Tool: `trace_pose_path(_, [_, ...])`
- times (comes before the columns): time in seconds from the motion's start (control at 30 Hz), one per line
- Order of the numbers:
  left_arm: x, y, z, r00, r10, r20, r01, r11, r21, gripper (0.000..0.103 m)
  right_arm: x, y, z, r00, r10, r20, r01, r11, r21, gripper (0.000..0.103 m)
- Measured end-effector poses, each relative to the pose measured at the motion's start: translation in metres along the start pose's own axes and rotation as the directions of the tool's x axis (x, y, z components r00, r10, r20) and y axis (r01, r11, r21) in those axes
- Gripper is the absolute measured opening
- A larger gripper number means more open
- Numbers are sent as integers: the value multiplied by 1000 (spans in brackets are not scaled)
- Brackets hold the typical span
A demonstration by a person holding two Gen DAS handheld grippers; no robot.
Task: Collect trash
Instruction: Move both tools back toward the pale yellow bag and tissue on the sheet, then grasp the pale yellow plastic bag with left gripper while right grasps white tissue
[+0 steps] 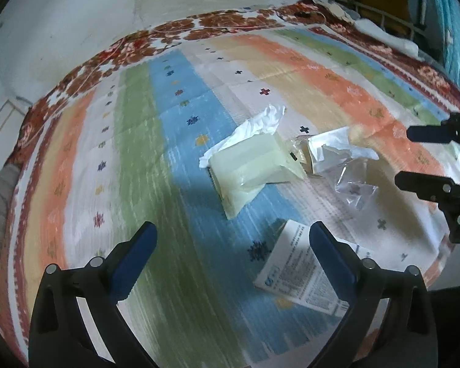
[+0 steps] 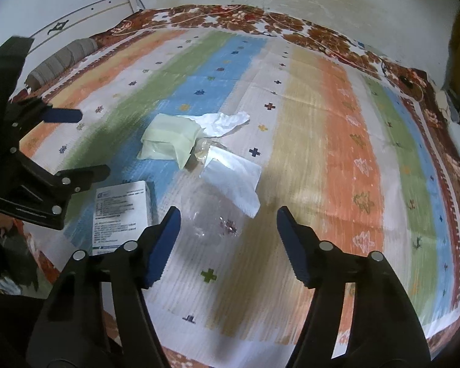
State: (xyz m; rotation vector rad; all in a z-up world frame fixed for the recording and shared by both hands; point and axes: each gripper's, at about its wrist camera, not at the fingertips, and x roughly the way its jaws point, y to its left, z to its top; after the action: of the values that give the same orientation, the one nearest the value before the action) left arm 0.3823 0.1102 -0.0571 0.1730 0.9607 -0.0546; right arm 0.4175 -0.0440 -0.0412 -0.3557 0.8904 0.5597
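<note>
Trash, mid-mat on the striped mat (image 2: 337, 141): pale green packet (image 2: 168, 141), crumpled tissue (image 2: 227, 122), clear plastic wrapper (image 2: 214, 224), printed box (image 2: 122, 214). All look light; wrapper likely slippery — pinch a crease. Box looks stiff — take its edges. Left gripper (image 1: 233, 245) and right gripper (image 2: 228, 233): jaws apart, empty.

Five pieces of litter lie around one pale green packet (image 1: 248, 171): one crumpled white tissue (image 1: 260, 125) touching its far side, one silvery foil wrapper (image 1: 331, 153) just beside it, one clear plastic bag (image 1: 354, 188) beyond the wrapper, and one printed white box (image 1: 297, 273) near its closer corner. One striped mat (image 1: 156, 141) lies under the packet. Two claws, left claw (image 1: 232, 239) and right claw (image 2: 228, 233), count nearest.
</note>
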Motion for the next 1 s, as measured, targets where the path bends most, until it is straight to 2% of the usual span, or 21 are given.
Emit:
trace_pose_path(0.23, [17,-6,12,1000,23,4,-23,992,122,97,19,-5,7,1000,1,-18,-1,1000,-26,48])
trace_pose_path(0.43, [39,-7,26,1000,-8,15,6,988,153,97,32,-7,11,999,20,-32,-21,999,-39,36])
trace_pose_path(0.63, [61,-21,37,1000,4,10,-7,959,284,97,42,-11,14,999,29,-41,-31,999,-44,20])
trace_pose_path(0.77, [70,-25,45,1000,8,9,-11,941,339,97,44,-14,15,999,30,-42,-31,999,-36,11])
trace_pose_path(0.9, [79,-28,50,1000,-27,-1,25,932,361,97,44,-16,15,999,33,-42,-35,999,-35,4])
trace_pose_path(0.93, [80,-28,49,999,-37,-3,36,933,357,90,44,-16,15,999,33,-41,-35,999,-35,1])
trace_pose_path(0.97, [81,-28,48,999,-47,-5,45,935,353,77,44,-17,15,999,32,-37,-33,999,-36,0])
trace_pose_path(1.0, [82,-28,46,999,-48,-6,47,936,348,72,43,-17,16,999,30,-34,-31,999,-37,0])
